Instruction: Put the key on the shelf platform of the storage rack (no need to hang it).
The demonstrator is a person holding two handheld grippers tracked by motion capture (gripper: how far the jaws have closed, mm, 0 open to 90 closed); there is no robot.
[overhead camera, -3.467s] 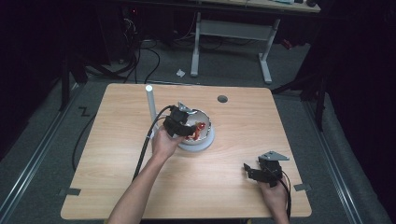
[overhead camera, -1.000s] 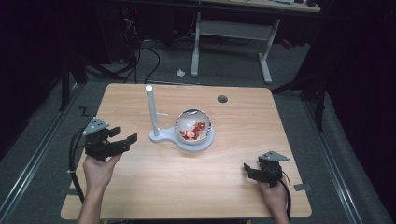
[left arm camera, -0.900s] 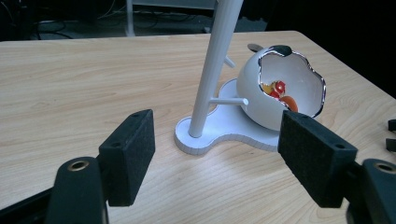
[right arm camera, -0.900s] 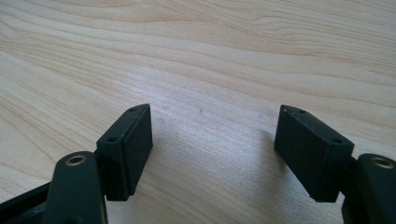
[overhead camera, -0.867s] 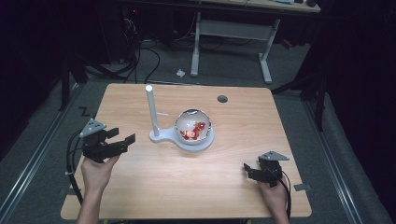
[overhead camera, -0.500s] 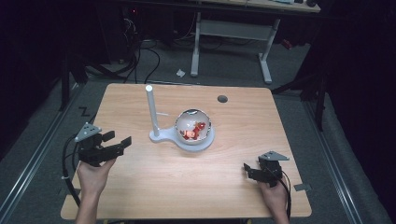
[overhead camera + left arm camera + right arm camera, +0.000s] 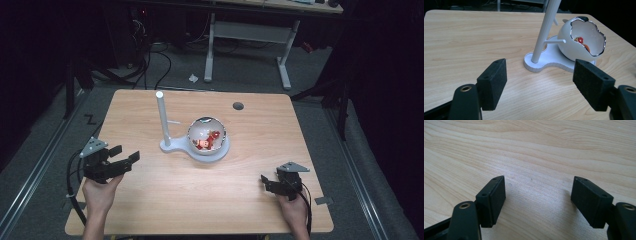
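We hold the left gripper (image 7: 124,159) at the table's (image 7: 310,130) left edge and the right gripper (image 7: 266,183) near right, both released and empty; the white bowl (image 7: 207,136) with red pieces sits mid-table on its stand (image 7: 162,120), so the work looks finished

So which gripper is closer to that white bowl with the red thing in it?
Left, though only slightly. The left gripper sits open near the table's left edge, facing the white bowl. The right gripper rests open at the near right corner.
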